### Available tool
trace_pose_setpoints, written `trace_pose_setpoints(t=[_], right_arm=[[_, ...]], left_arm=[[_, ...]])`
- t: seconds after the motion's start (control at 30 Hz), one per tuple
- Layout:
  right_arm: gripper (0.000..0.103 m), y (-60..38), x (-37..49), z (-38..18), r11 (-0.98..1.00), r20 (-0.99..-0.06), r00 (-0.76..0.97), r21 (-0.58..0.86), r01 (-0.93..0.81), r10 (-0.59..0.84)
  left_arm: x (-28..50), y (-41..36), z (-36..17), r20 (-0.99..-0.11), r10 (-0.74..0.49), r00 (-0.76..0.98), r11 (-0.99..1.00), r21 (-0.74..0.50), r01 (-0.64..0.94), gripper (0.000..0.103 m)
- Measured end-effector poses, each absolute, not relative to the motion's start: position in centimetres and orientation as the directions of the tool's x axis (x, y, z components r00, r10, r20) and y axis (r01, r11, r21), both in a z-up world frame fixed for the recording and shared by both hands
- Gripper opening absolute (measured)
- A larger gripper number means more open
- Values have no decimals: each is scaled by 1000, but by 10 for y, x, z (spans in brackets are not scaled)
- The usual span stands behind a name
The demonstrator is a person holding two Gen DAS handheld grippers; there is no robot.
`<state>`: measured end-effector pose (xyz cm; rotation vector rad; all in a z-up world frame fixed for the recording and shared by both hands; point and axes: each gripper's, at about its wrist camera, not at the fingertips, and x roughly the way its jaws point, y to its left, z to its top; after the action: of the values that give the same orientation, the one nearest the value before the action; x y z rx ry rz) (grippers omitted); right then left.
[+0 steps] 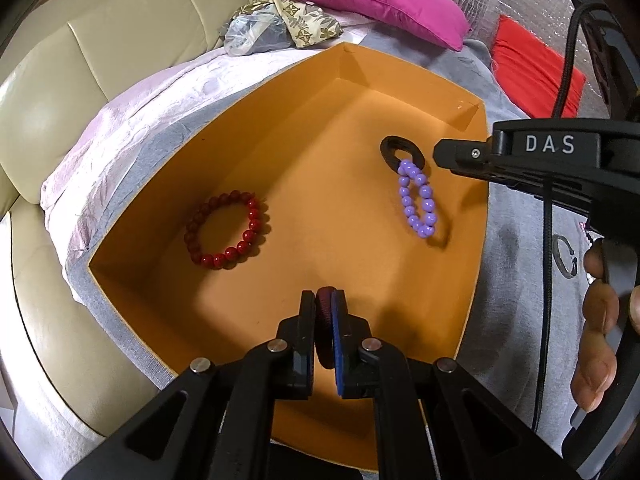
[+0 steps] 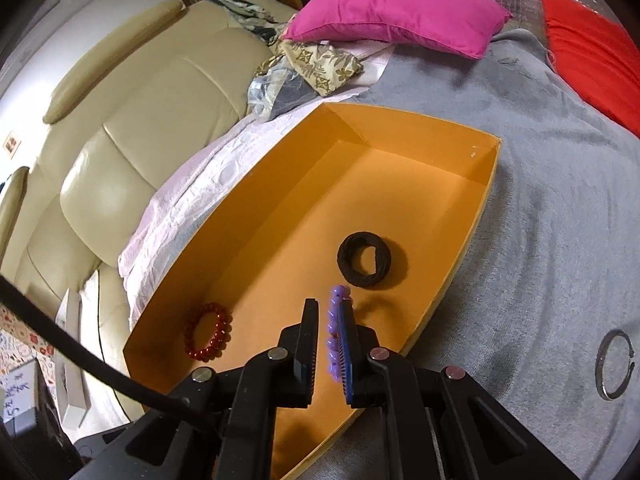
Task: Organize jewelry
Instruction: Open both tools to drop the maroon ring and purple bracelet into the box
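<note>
Our left claw (image 1: 323, 300) is pinching a dark maroon ring (image 1: 325, 328) edge-on, low over the near floor of the orange box (image 1: 478, 240). Our right claw (image 2: 331, 312) is pinching the purple bead bracelet (image 2: 335, 332), which hangs upright over the right side of the box, just in front of the black hair tie (image 2: 365, 259) lying flat there. The red bead bracelet (image 1: 227, 230) lies flat toward the left wall. Between the two, the box floor stands bare, and the far half is open up to the back corners. The box sits on a grey blanket (image 2: 540, 208); a thin metal bangle (image 2: 614, 364) lies on it outside the right wall. The near box wall is cut off behind our claws, and most of the maroon ring is hidden between the pads.
</note>
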<state>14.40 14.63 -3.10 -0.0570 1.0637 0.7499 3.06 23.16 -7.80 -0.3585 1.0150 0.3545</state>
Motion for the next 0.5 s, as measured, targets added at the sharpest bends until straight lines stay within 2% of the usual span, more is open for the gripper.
trace_pose_setpoints(t=[0.07,0.13,0.17,0.2,0.5], right_arm=[[11,145,145,-30,757,-805,270,303,-579,529],[11,143,145,-28,757,-802,272,307,-577,532],[11,142,146,-27,757,-800,273,309,-575,534],[11,142,145,-26,758,-799,275,310,-574,535],[16,141,149,-26,758,-795,268,329,-563,545]], left_arm=[[30,232,-78,-868,120,481,884,-127,-450,9],[30,234,-78,-870,114,479,880,-135,-455,34],[29,234,-78,-868,120,481,878,-133,-460,57],[28,234,-76,-863,135,488,875,-127,-466,61],[25,240,-72,-856,162,490,866,-115,-486,61]])
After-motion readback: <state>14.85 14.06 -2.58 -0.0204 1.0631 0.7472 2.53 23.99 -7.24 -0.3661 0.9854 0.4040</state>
